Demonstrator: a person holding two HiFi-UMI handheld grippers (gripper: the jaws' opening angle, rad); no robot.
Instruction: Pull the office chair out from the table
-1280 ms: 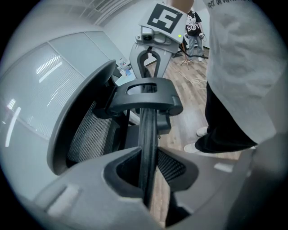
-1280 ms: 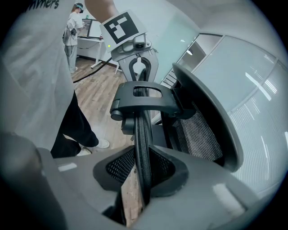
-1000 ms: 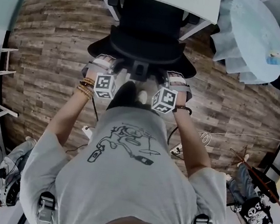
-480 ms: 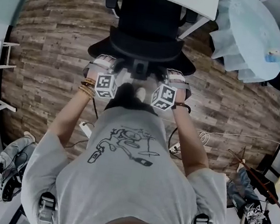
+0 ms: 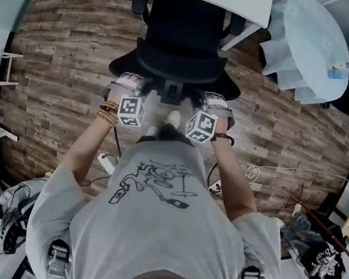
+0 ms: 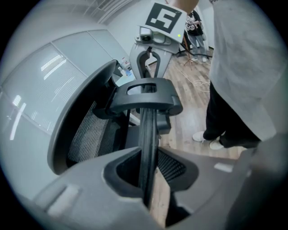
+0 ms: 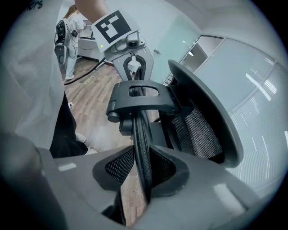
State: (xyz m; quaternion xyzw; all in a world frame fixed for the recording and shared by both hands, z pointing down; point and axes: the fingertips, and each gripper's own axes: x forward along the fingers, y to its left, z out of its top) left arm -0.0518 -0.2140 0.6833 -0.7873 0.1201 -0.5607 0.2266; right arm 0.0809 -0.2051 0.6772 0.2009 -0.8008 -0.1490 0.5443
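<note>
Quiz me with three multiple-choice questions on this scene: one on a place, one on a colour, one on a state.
1. Where do the left tool and right tool meet the chair? A. back rim B. armrests C. wheels
2. The chair's colour? A. white B. black C. red
3. The left tool's state? A. open in air B. shut on the rim C. holding a bottle
Answers: A, the rim runs between both tools' jaws; B, it is black throughout; B, its jaws pinch the rim.

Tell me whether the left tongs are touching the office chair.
Touching. Left gripper view: left tongs pinch a thin edge of the office chair.
</note>
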